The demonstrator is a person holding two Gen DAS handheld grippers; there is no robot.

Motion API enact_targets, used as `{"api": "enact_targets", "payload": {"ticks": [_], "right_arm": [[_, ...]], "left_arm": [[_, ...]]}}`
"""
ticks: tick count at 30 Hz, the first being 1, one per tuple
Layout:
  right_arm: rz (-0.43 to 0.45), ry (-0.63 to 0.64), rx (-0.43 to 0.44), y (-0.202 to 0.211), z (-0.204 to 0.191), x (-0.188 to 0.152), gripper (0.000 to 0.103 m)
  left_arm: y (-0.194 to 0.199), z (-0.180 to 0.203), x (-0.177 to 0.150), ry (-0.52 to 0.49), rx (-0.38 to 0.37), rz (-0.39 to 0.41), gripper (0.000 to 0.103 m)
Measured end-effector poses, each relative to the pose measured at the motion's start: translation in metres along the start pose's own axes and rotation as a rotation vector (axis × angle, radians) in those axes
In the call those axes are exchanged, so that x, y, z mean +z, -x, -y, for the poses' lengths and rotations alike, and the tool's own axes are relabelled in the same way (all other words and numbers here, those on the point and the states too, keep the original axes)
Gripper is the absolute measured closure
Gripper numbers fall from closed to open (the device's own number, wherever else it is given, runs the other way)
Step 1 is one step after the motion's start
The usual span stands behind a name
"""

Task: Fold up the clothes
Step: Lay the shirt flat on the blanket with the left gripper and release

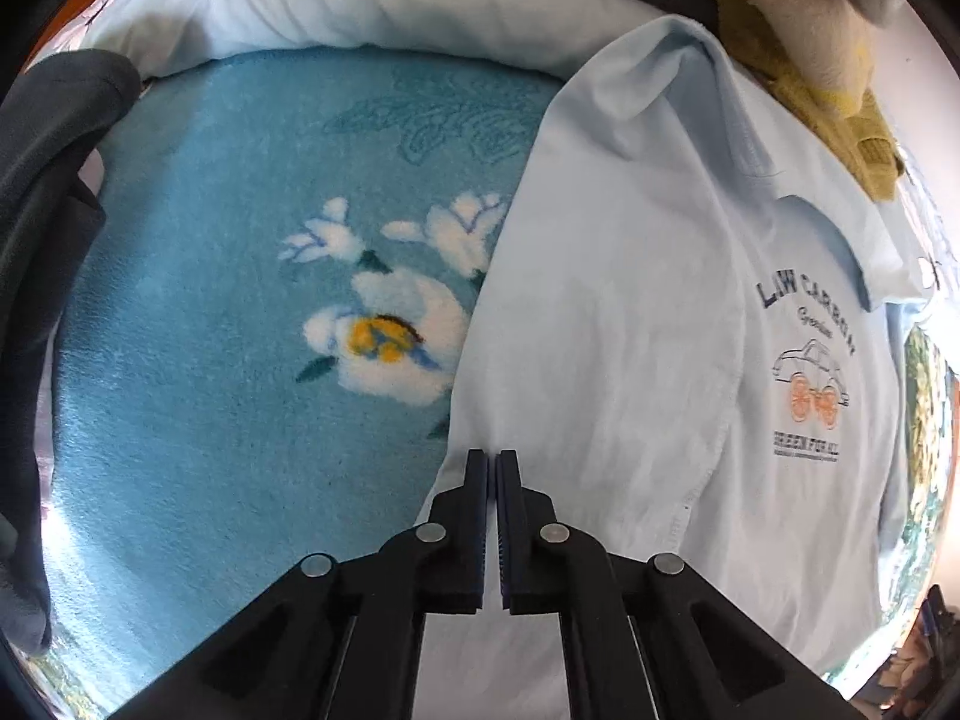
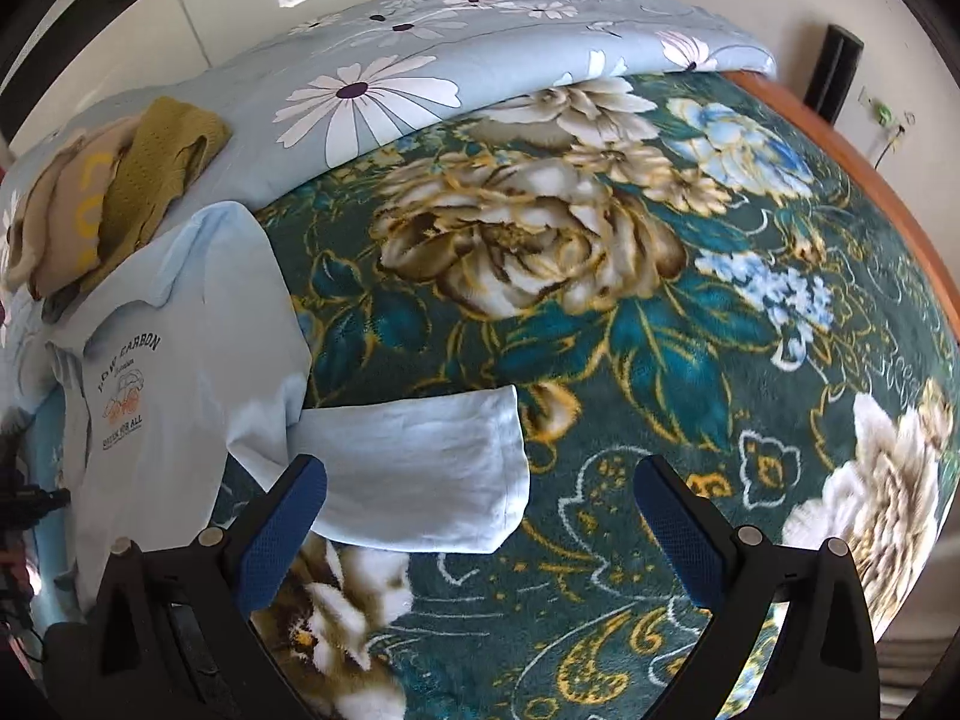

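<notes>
I had the left gripper (image 1: 492,456) with its jaws together at the shirt (image 1: 630,330) edge, the right gripper (image 2: 480,504) jaws apart just short of the sleeve (image 2: 414,468) on the bed (image 2: 600,300), so I judged a firm, square pinch mattered.

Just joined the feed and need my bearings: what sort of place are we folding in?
Most likely a bedroom, working on a bed: a plush floral blanket covers it, a daisy-print duvet is bunched at the far end, and a wooden frame edge shows.
</notes>
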State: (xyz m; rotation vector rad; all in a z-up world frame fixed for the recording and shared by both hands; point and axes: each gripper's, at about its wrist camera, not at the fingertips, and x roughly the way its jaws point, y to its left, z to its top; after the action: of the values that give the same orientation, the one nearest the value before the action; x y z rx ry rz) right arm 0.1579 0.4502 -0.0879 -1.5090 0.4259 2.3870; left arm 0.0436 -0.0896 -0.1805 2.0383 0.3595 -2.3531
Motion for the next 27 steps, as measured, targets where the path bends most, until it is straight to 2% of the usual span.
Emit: {"api": "enact_targets", "payload": {"ticks": [3, 6, 8, 11, 15, 19, 23, 27], "right_arm": [[0.001, 0.005, 0.017, 0.001, 0.0, 0.001, 0.001], [0.011, 0.014, 0.041, 0.005, 0.0, 0.003, 0.001], [0.01, 0.029, 0.061, 0.006, 0.0, 0.003, 0.001], [0.014, 0.069, 0.083, 0.009, -0.002, 0.002, 0.001], [0.0, 0.102, 0.116, 0.008, -0.008, -0.005, 0.001], [-0.035, 0.056, 0.129, -0.006, -0.004, -0.01, 0.005], [-0.078, -0.111, 0.155, -0.028, 0.028, -0.008, 0.028], [-0.114, -0.245, 0.19, -0.051, 0.052, -0.005, 0.039]], "left_arm": [[0.016, 0.001, 0.001, -0.032, 0.054, 0.06, 0.1], [0.04, -0.006, 0.015, -0.035, 0.197, 0.171, 0.1], [0.051, -0.013, 0.03, -0.028, 0.34, 0.22, 0.1], [0.057, -0.024, 0.044, -0.012, 0.412, 0.213, 0.1], [0.059, 0.002, 0.077, 0.011, 0.32, 0.201, 0.097], [0.068, 0.002, 0.082, 0.025, 0.212, 0.208, 0.097], [0.079, 0.007, 0.055, 0.044, 0.14, 0.207, 0.097], [0.09, 0.012, 0.029, 0.074, 0.084, 0.203, 0.096]]}}
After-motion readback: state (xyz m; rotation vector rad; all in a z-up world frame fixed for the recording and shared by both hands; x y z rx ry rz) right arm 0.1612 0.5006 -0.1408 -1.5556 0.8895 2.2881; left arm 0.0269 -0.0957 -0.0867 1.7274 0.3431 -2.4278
